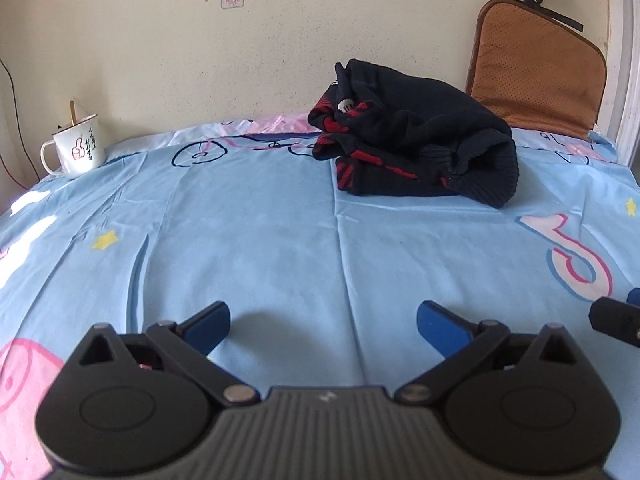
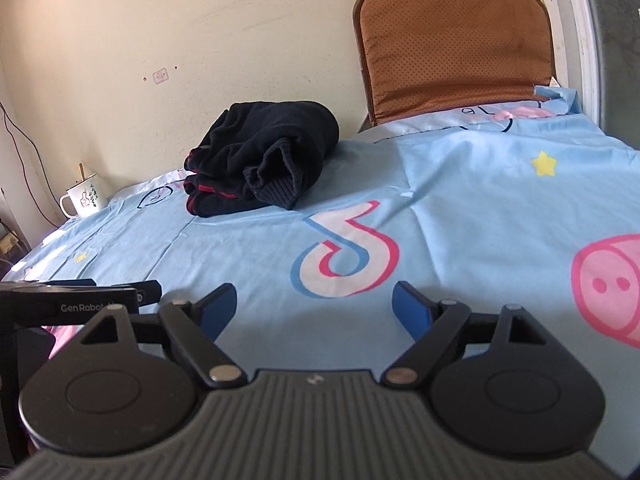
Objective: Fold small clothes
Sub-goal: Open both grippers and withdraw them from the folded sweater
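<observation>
My left gripper (image 1: 323, 326) is spread wide and empty over the blue printed sheet (image 1: 260, 240). The dark knit sweater (image 1: 416, 152) lies crumpled far ahead by the wall: soft, floppy, probably bulky. I'd pinch its ribbed hem (image 1: 490, 176). My right gripper (image 2: 314, 308) is also wide and empty.

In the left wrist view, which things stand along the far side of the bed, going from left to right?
White mug → dark sweater with red pattern → brown cushion leaning on the wall.
</observation>
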Action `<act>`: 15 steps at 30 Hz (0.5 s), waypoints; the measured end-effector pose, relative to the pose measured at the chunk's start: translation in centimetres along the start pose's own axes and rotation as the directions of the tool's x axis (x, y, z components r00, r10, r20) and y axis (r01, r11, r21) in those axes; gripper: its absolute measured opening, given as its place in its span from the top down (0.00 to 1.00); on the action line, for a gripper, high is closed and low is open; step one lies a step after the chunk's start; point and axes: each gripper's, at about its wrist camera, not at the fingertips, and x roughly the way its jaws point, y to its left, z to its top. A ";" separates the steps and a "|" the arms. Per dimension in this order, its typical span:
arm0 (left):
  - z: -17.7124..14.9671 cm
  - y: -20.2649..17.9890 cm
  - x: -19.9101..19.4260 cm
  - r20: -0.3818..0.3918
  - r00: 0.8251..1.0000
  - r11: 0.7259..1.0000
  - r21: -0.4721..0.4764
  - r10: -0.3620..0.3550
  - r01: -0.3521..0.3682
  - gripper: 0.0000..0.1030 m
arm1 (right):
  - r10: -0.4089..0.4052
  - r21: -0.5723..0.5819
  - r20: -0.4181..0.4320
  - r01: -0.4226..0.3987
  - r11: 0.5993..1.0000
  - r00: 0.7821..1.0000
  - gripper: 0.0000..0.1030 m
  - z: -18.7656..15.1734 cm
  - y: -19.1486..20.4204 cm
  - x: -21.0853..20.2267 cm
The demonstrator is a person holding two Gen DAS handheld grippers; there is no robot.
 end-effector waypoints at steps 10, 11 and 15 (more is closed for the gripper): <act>0.0 0.1 0.1 -0.011 1.000 1.000 -0.015 0.013 -0.013 0.00 | 0.005 0.000 0.001 -0.005 1.000 1.000 0.15 0.0 0.0 -0.1; 0.0 0.1 0.1 -0.010 1.000 1.000 -0.017 0.014 -0.014 0.00 | 0.005 -0.001 0.001 -0.005 1.000 1.000 0.15 0.0 0.0 -0.1; -0.1 0.1 0.0 -0.009 1.000 1.000 -0.014 0.013 -0.013 0.00 | 0.003 -0.001 0.000 -0.003 1.000 1.000 0.15 0.0 0.0 -0.1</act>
